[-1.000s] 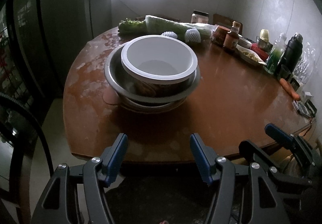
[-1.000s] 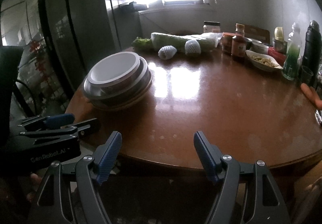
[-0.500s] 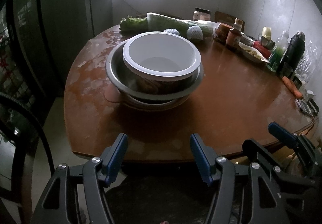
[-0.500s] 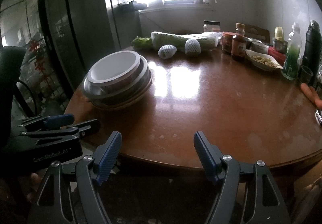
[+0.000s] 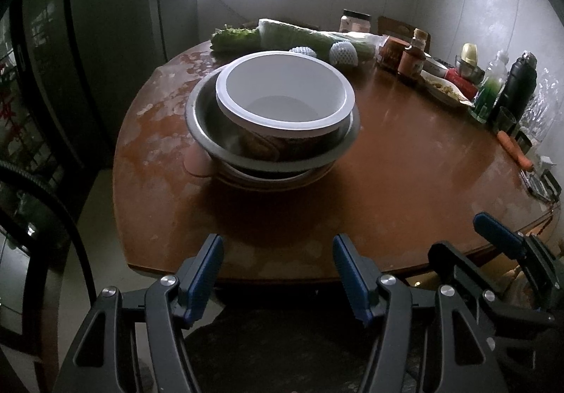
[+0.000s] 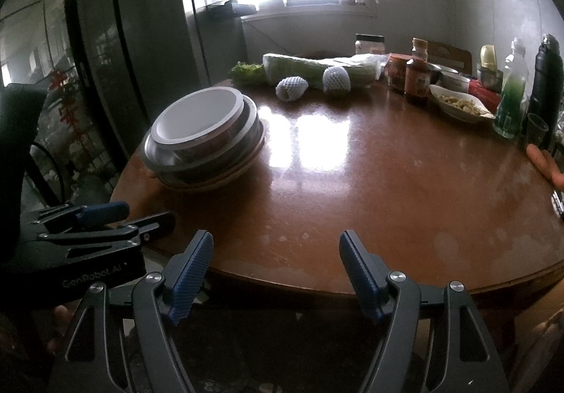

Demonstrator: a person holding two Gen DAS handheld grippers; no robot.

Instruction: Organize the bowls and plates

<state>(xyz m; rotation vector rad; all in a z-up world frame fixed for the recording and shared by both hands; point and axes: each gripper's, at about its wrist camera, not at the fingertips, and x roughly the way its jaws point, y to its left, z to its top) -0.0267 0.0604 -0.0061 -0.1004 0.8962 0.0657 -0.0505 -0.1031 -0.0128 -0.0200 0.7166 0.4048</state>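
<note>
Bowls sit nested on the round brown surface point(image 5: 405, 167) toward its left side: a white bowl point(image 5: 282, 93) inside a metal bowl point(image 5: 204, 125), resting on a plate point(image 5: 268, 179). Left tongs point(image 5: 278, 264) and right tongs point(image 6: 276, 260) hang at the near edge, both jaws apart and empty, well short of the stack. Vegetables point(image 6: 299, 68) and bottles point(image 6: 417, 73) line the far edge.
</note>
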